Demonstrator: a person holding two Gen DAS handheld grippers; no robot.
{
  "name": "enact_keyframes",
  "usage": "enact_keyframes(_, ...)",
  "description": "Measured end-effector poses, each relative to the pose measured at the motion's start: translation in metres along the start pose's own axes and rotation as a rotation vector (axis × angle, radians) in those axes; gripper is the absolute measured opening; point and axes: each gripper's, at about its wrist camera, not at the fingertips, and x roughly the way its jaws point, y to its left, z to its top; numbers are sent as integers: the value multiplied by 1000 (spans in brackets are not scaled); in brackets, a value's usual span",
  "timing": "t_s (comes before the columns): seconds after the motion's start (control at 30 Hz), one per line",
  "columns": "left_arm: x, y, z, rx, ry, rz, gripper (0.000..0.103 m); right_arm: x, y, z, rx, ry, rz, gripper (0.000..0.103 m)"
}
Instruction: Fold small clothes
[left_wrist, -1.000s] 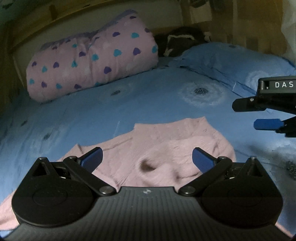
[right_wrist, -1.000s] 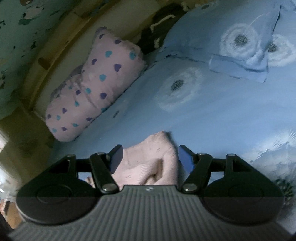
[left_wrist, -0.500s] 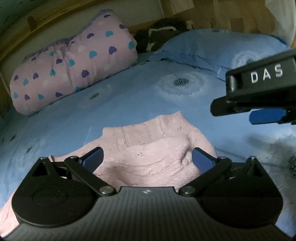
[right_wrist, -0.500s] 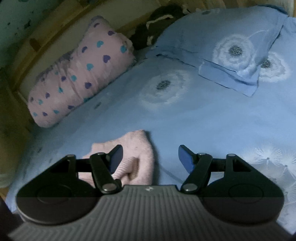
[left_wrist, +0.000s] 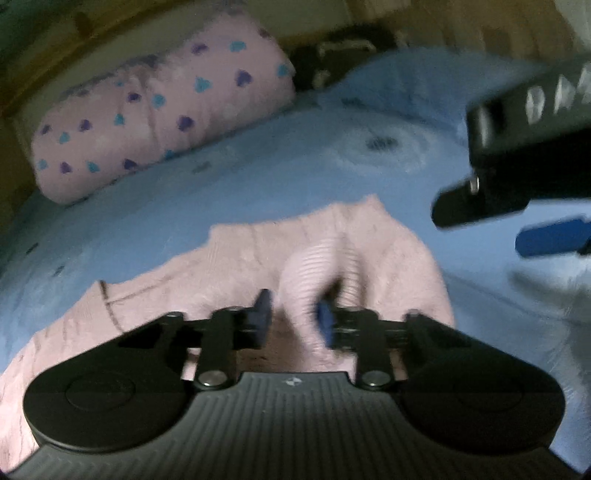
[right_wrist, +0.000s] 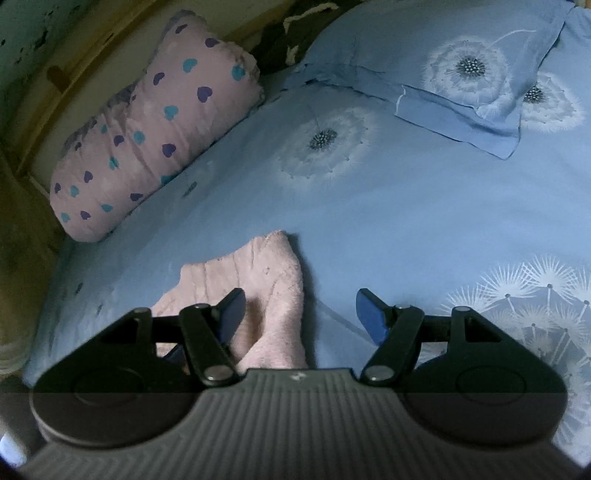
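A small pink knitted sweater (left_wrist: 236, 266) lies spread on the blue dandelion-print bed sheet (right_wrist: 388, 229), near the front edge of both wrist views. The left gripper (left_wrist: 295, 317) sits low over the sweater's middle; its jaws have just been closing, and a raised ribbed fold of pink knit is pinched between the blue pads (left_wrist: 263, 308), so it is grasping the sweater. The left view is blurred, so the exact contact is hard to read. The right gripper (right_wrist: 299, 314) hangs just beside it with its jaws released and spread wide: the left pad rests over the sweater's right part, the right pad over bare sheet, and neither presses cloth. Farther back, a pink rolled quilt with purple and teal hearts (right_wrist: 147, 129) lies against the wooden bed frame, and a blue pillow with white dandelion heads (right_wrist: 461, 74) sits to the right.
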Motion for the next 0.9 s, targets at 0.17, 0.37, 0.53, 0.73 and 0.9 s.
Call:
enact_keyframes(0.17,-36,30,0,-35,-128,73,22,0,4,-3,-38,-5,-18,69)
enact_keyframes(0.37,-61,82,-20,-90,-158,195,21,1,2,-6,-3,7,21,69)
enact_keyframes(0.53,-64,129,-46,-193,-82,268,22,3,-1,-7,39,11,15,69)
enact_keyframes(0.73,-67,135,-46,-233,-9,141,28,7,2,-8,27,12,-1,69)
enact_keyframes(0.9,-76,104,-30,-172,-32,24,74,15,7,-12,-17,48,-36,69)
